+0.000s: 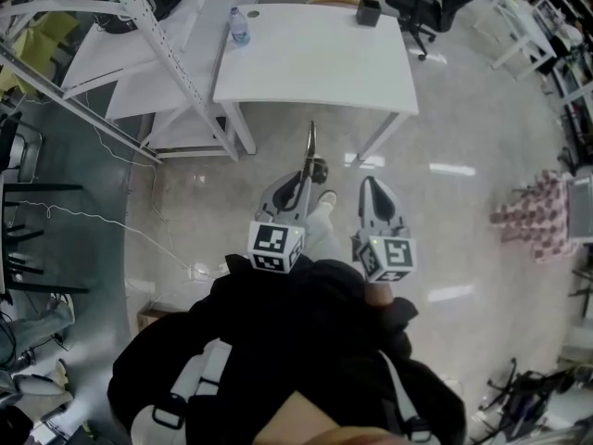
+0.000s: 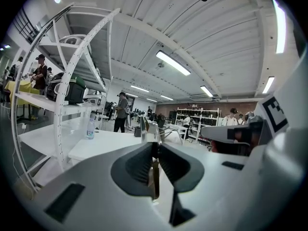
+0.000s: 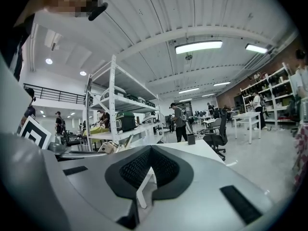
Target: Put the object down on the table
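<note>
The left gripper [image 1: 298,185] is clenched on a thin metal tool [image 1: 310,146]. In the left gripper view the ribbed pads [image 2: 139,165] press a narrow strip of it from both sides, and the rest runs forward past the tips. It is gripped at its near end, so the long free part points ahead at the table [image 1: 315,63]. That should let the far end arrive over the top first.

The right gripper [image 1: 371,188] has its jaws closed together with nothing between them. Its own view shows only floor and a table leg through the gap behind the tips. It hangs just beside the left one and plays no part in the carry.

The tool is in the air over the floor, well apart from the table. The table top is mostly bare, with 1 bottle [image 1: 239,26] at the far left corner and 1 black cup [image 1: 368,12] at the far edge, so the near half looks free for setting down. The put-down has not started; I judge this the approach.
</note>
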The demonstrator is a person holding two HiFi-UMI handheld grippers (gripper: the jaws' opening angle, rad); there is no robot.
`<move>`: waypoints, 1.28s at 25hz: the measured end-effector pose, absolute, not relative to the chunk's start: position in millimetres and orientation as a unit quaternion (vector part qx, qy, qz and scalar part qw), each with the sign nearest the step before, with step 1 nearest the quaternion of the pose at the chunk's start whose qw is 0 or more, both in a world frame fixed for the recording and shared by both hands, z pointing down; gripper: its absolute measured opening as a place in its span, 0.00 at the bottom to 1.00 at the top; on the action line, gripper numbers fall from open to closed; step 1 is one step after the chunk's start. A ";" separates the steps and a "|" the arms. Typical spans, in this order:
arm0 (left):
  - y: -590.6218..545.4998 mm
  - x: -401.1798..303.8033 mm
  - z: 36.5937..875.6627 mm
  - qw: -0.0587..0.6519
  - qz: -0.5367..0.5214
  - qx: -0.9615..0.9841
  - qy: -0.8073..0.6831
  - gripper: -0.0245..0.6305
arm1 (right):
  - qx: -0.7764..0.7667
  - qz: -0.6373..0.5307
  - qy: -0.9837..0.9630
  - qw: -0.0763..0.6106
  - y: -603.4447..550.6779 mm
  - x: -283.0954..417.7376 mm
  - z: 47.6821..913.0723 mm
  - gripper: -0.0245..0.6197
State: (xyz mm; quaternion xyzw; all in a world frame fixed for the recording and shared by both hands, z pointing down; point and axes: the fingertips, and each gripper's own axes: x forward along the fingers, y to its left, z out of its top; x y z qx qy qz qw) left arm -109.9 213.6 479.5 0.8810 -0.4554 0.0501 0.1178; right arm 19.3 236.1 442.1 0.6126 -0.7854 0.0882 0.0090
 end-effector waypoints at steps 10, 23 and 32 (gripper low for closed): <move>141.8 -86.6 486.3 0.109 0.056 0.879 -0.461 0.10 | 0.606 0.093 -0.790 0.010 160.7 38.6 455.5 0.03; -16.1 -30.1 470.6 0.106 0.067 0.869 -0.479 0.10 | 0.594 0.113 -0.796 0.013 -6.0 96.0 437.4 0.03; -101.5 -6.5 459.2 0.110 0.073 0.859 -0.494 0.10 | 0.570 0.109 -0.814 0.013 -92.4 120.0 427.4 0.03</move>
